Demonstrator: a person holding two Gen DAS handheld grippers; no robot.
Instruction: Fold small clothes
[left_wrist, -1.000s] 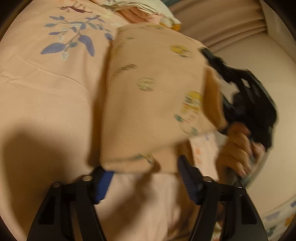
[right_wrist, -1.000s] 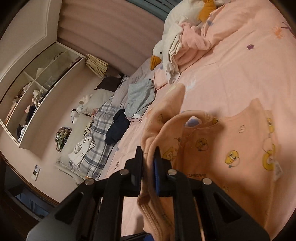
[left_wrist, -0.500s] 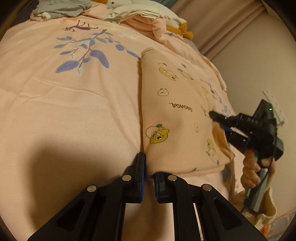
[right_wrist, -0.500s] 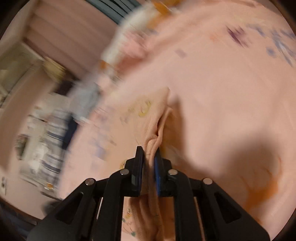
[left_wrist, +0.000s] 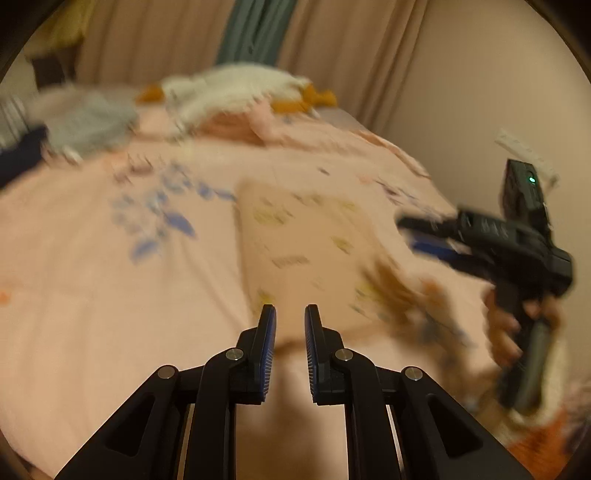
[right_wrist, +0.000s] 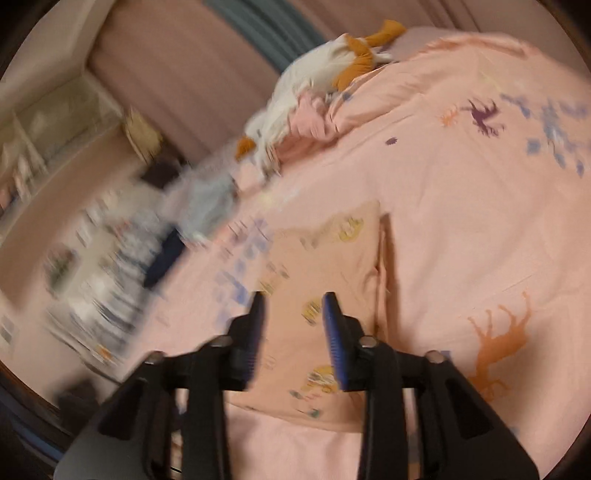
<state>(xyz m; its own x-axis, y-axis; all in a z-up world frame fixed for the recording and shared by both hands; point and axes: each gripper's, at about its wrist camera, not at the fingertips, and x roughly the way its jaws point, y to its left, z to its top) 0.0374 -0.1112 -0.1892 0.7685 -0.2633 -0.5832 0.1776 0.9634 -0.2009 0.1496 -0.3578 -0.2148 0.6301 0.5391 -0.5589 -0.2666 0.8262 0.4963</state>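
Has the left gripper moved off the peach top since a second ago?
Yes. The left tongs have backed away from the peach top and tilted up: the curtain is in view now.

Each black gripper (left_wrist: 290, 314) has 2 blue-padded fingers (right_wrist: 334, 332) and silver screws (left_wrist: 235, 354).

Both views ride on hand-held tongs, angled down over the pink printed bedspread (left_wrist: 92, 295) from close above. Each faces the beige pleated curtains (right_wrist: 177, 74); they share the folded peach cartoon-print garment (left_wrist: 295, 236) and white plush goose (right_wrist: 306, 77).
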